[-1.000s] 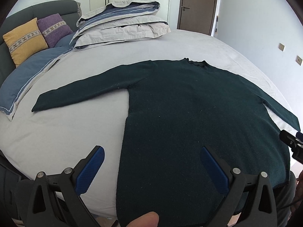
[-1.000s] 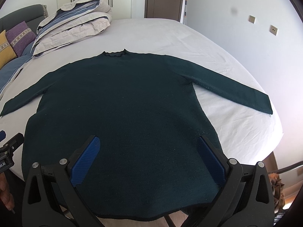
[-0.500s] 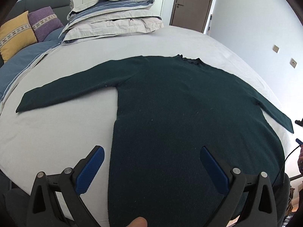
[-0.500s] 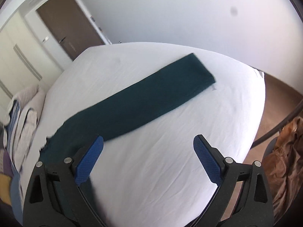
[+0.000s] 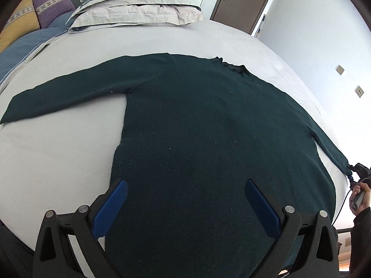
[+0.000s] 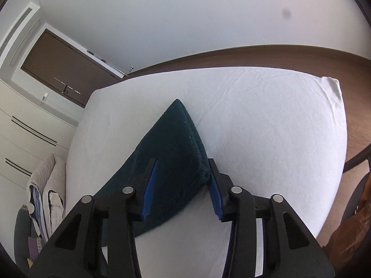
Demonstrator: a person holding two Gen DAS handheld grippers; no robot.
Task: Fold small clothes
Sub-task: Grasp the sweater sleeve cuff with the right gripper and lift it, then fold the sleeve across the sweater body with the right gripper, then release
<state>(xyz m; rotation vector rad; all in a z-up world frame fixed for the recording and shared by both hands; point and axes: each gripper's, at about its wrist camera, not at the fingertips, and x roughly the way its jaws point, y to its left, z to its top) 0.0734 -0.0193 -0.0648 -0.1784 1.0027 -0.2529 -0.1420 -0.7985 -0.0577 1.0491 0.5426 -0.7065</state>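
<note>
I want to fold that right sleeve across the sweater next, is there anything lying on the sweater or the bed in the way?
Nothing visible does. The right gripper has its fingers around the sleeve cuff, and the sweater lies flat and bare on the bed. The folded bedding sits beyond the collar, clear of the fold path.

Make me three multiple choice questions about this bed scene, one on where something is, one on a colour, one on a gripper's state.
1. Where is the folded bedding?
A. on the floor
B. at the far end of the bed
C. on the sweater

2. What colour is the sweater?
A. dark green
B. red
C. white

3. How does the left gripper stand?
A. shut on a pillow
B. out of view
C. open above the hem

Answers: 1 B, it lies beyond the collar. 2 A, the knit is dark green. 3 C, its fingers are wide apart, while the right gripper brackets the sleeve cuff.
</note>
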